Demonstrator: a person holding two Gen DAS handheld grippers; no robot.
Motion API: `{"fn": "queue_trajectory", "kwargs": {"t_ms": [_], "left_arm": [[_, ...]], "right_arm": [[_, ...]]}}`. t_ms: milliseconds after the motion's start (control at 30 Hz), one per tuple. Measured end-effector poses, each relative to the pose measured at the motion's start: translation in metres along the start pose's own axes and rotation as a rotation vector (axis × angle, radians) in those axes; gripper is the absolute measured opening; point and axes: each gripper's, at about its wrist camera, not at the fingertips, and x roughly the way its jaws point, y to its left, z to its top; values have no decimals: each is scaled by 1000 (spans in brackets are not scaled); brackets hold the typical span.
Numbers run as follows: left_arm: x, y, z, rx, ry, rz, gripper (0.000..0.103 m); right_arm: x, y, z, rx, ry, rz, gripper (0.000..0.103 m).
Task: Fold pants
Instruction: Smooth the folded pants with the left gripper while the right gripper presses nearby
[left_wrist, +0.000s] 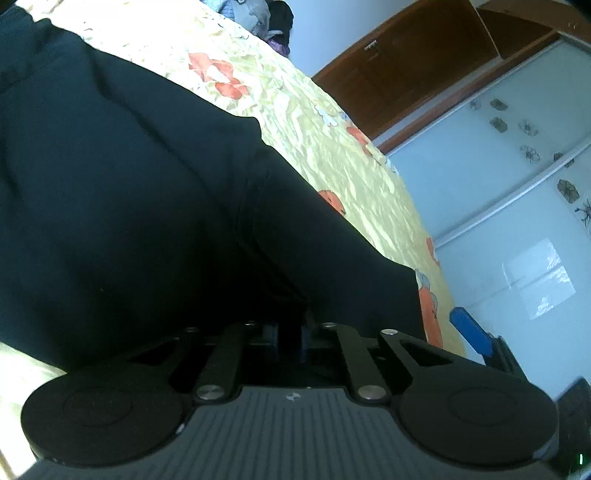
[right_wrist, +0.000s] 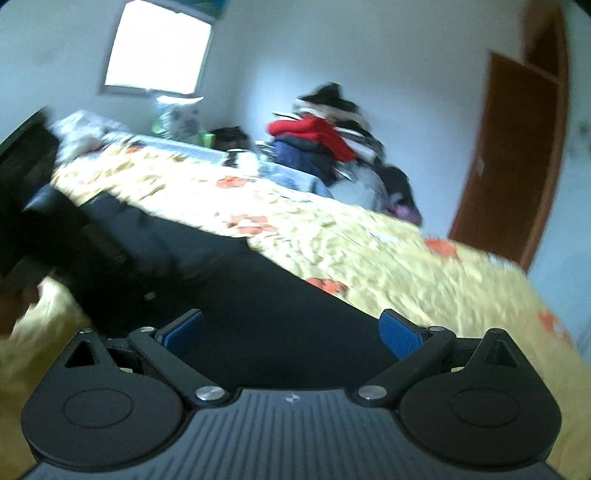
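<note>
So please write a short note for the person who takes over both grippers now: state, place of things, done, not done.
Left gripper: jaws nearly together, black fabric bunched between them; it looks pinched.
Right gripper: open, blue pads wide apart, over the cloth, holding nothing.
Black pants: spread on the flowered bedspread, one layer already lying over another, by the left wrist view.
Done: a first fold, apparently.
Left: grip with the right, finish folding, smooth flat.

Floral bed (right_wrist: 388, 266), black pants (right_wrist: 229, 288) on it
</note>
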Motion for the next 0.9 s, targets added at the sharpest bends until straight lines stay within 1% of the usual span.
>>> {"fn": "queue_trajectory", "kwargs": {"t_ms": [67,100,133,167,200,233,267,300,333,367,400,433,500,533,567,633,667,700,767,833,900], "left_arm": [[-6,-1,4,-7,-5,14,26],[-10,1,4,-7,-13,25,30],[-15,0,6,3,-31,46,37],[-21,-3,7,28,-62,78,40],[-25,-6,6,59,-98,115,49],[-31,-10,7,100,-144,156,55],[-35,-14,6,134,-176,179,58],[-38,-18,6,165,-203,211,65],[-39,-22,8,184,-224,232,69],[-38,-26,11,201,-236,236,70],[-37,-28,11,220,-229,225,75],[-27,-34,15,246,-203,213,79],[-9,-39,17,298,-135,228,80],[1,-39,15,332,-110,255,81],[10,-43,11,385,-111,303,81],[12,-44,-6,507,-154,392,81],[12,-46,-12,542,-162,417,81],[9,-47,-17,560,-176,421,81],[2,-49,-23,572,-196,420,84],[-4,-45,-25,569,-215,450,95],[1,-35,-22,561,-217,493,103]], "right_arm": [[8,-12,1,68,33,-23,102],[15,-17,-1,90,73,-40,102],[22,-21,-2,98,109,-56,102],[25,-22,-6,100,134,-69,102],[30,-23,-11,100,162,-73,102],[31,-17,-16,99,182,-67,102],[33,-18,-23,97,204,-56,102],[34,-17,-26,98,220,-53,103],[32,-18,-27,103,214,-54,103],[32,-20,-27,113,217,-45,103],[33,-21,-29,127,228,-34,103],[36,-24,-29,142,234,-23,103],[34,-27,-31,174,241,-4,103],[35,-27,-30,177,242,-1,103],[35,-27,-31,175,242,-2,103],[36,-27,-29,168,243,-5,103],[35,-27,-29,171,244,-3,103],[36,-28,-28,174,245,-1,103],[37,-28,-27,177,246,1,103],[36,-29,-28,176,245,0,103],[36,-29,-28,177,245,1,103]]}}
